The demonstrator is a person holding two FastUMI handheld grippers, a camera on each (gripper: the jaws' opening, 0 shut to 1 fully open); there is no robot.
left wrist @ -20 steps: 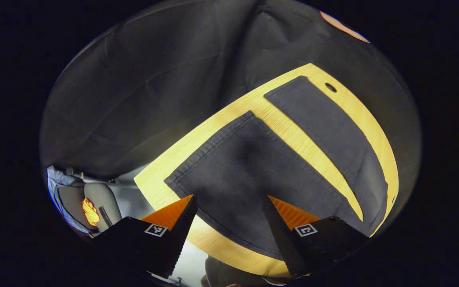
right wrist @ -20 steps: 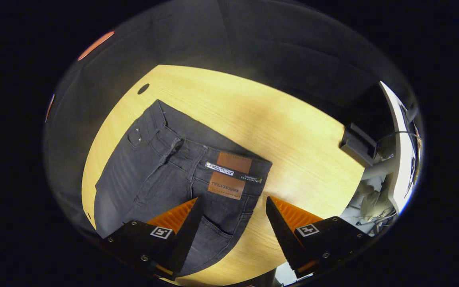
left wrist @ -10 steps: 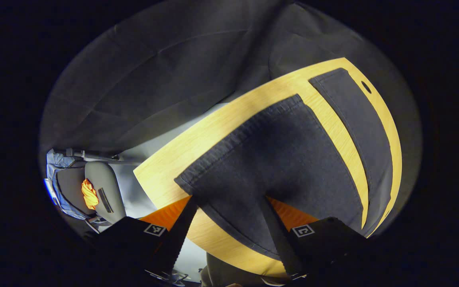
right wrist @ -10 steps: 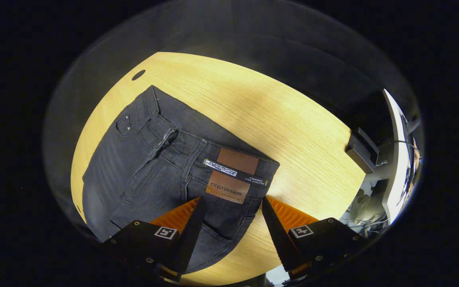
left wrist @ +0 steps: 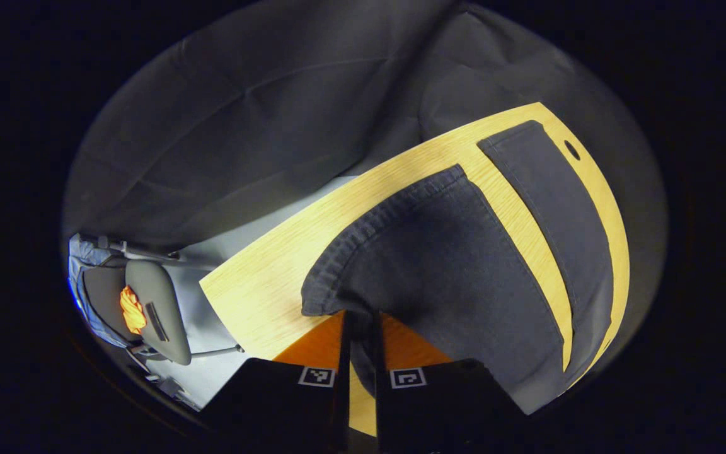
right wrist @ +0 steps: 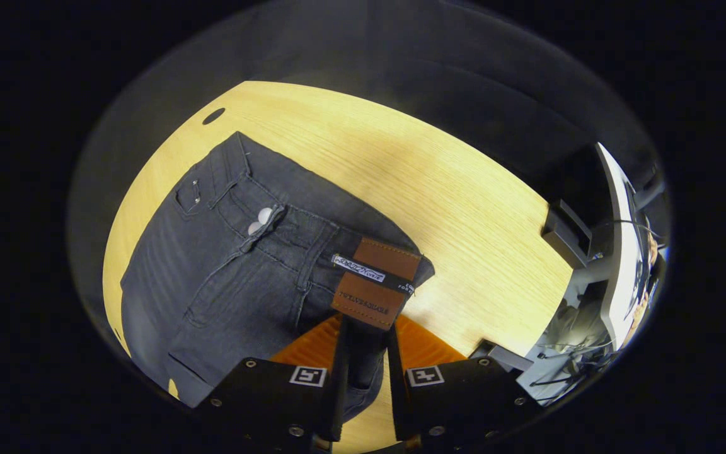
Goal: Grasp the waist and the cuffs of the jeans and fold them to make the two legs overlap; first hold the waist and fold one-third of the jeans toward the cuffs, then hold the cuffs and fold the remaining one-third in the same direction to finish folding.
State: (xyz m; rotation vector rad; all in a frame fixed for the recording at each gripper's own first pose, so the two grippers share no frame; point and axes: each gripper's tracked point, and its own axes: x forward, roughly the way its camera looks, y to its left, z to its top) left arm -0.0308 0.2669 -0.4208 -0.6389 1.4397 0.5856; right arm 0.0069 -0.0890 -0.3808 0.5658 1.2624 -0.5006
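Note:
Dark grey jeans lie spread on a light wooden table. In the left gripper view the near leg has its cuff corner bunched and lifted, and my left gripper is shut on that cuff. The far leg lies flat beside it, with a strip of table between the two. In the right gripper view the waist faces me, with a brown leather patch and a pale button. My right gripper is shut on the waistband just below the patch, and the cloth is pulled up there.
A round hole pierces the table past the far leg, and the same hole lies beyond the waist. Off the table's edge stand a grey chair and a dark box with white equipment and cables.
Both grippers have gone from open to shut: the left on the near leg's cuff, the right on the waistband. The cloth has bunched up at both grips.

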